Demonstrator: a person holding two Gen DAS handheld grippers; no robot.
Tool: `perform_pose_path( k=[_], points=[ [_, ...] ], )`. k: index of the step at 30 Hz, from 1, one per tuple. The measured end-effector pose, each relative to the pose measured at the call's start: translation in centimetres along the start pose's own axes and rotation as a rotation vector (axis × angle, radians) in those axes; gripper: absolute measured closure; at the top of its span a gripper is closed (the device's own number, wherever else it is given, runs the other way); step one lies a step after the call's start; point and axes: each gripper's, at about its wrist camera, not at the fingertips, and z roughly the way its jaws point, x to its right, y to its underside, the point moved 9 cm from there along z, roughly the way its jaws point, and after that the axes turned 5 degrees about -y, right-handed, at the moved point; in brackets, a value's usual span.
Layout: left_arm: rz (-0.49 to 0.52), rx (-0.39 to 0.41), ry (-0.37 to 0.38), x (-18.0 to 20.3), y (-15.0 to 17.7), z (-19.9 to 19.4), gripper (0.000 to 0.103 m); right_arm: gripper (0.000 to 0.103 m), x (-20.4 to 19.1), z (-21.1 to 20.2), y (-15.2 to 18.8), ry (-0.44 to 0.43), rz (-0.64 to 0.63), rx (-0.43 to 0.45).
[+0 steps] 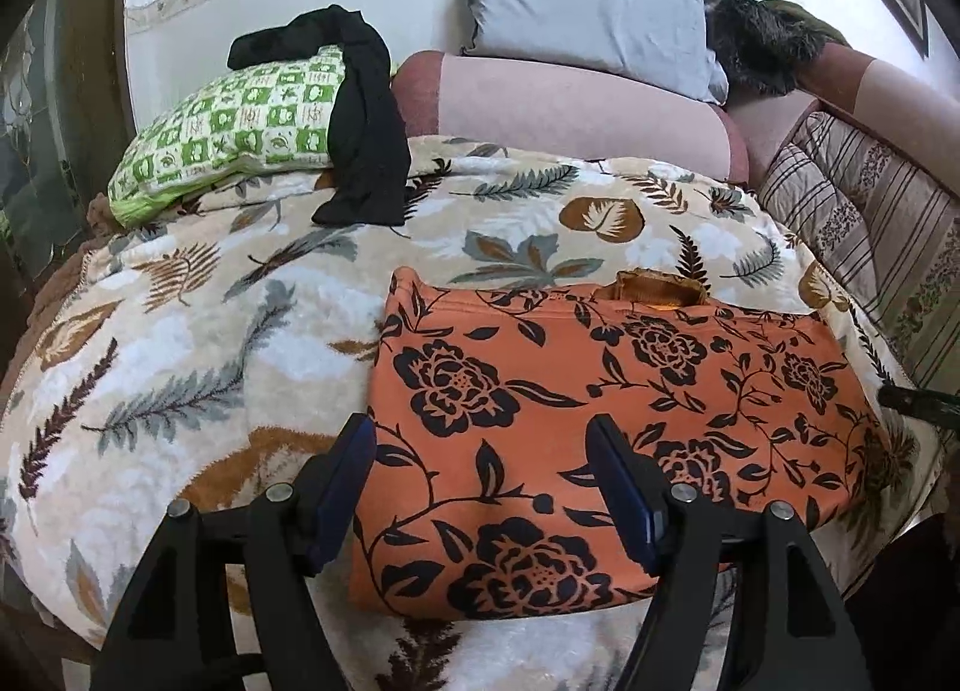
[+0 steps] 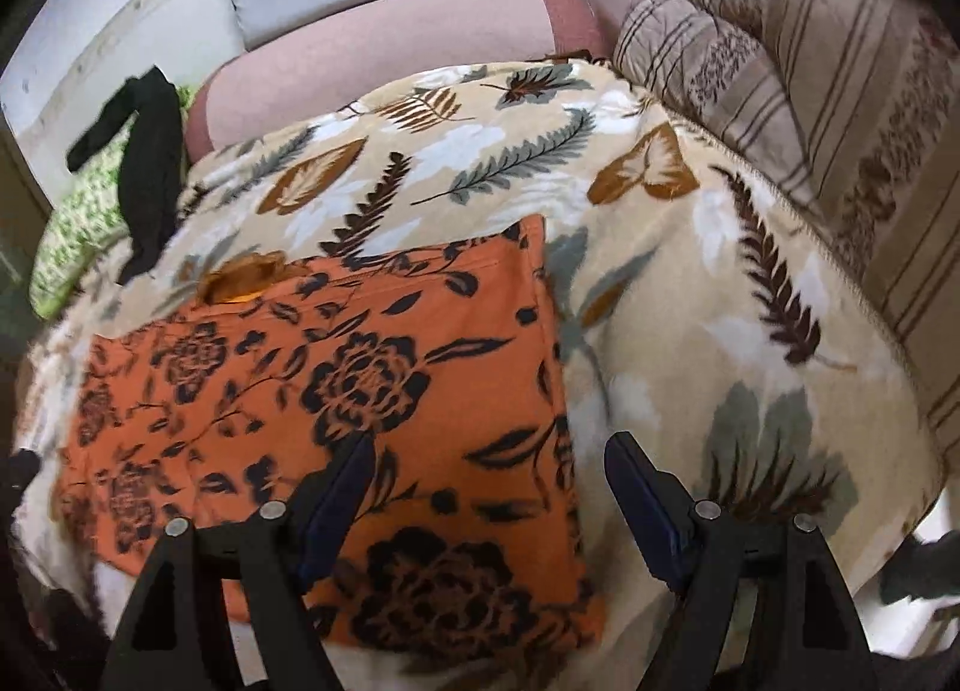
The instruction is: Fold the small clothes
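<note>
Just one orange floral garment (image 1: 600, 421), two open claws

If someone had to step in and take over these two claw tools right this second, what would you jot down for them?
Left gripper: open, above the near left part of the orange floral garment, holding nothing.
Right gripper: open, over the garment's right edge, holding nothing.
The garment lies flat as a neat rectangle on the leaf-print blanket, looking at least partly folded.
A black garment is draped over the green checked pillow, unfolded.
Left: finish the orange one if needed, then probably the black one.

Orange floral garment (image 1: 600, 421) lies flat on leaf-print blanket (image 1: 210, 331).
</note>
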Motion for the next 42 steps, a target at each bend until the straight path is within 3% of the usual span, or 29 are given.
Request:
perform_pose_path(
  k=[6,10,16,20,24,28,30,32,35,37,38,39,42],
  points=[
    [-0.009,0.005,-0.03,0.6,-0.8,-1.4,0.026,0.021,-1.7,-2.7,3.9,-0.245,0.171,-0.047],
    [-0.004,0.006,-0.023,1.5,-1.1,-2.1,0.025,0.021,-2.3,-2.0,7.1,-0.424,0.377,-0.121],
    [0.013,-0.005,-0.032,2.4,-1.3,-2.0,0.025,0.021,-1.5,0.7,8.9,-0.523,0.589,-0.145],
    [0.024,-0.015,-0.038,2.8,-1.1,-1.5,0.025,0.021,-0.1,1.5,8.9,-0.53,0.7,-0.163],
    [0.05,-0.03,-0.04,3.3,-0.8,0.1,0.024,0.021,-2.1,-2.0,5.4,-0.483,0.409,-0.083],
    [0.07,-0.06,-0.049,3.8,-0.7,2.6,0.024,0.021,-0.9,-2.1,-0.4,-0.385,0.251,0.018],
    [0.07,-0.068,-0.033,4.3,-0.7,3.5,0.024,0.021,1.5,1.1,-3.1,-0.348,0.256,-0.006],
    [0.085,-0.08,-0.023,5.0,-0.5,4.4,0.024,0.021,3.1,5.3,-4.8,-0.375,0.262,-0.09],
    [0.123,-0.099,-0.002,6.3,0.3,5.6,0.024,0.021,4.9,10.8,-6.2,-0.343,0.248,-0.188],
    [0.15,-0.109,0.01,7.0,0.9,6.1,0.024,0.029,4.2,12.7,-6.2,-0.425,0.259,-0.246],
    [0.167,-0.114,0.011,7.3,1.2,6.4,0.024,0.058,3.4,13.5,-5.8,-0.441,0.235,-0.295],
    [0.178,-0.112,0.009,7.4,1.2,6.4,0.024,0.074,3.1,14.0,-5.6,-0.419,0.201,-0.325],
    [0.177,-0.05,0.035,7.7,0.3,5.5,0.024,0.082,2.2,12.2,-7.3,-0.421,0.154,-0.247]
  ],
)
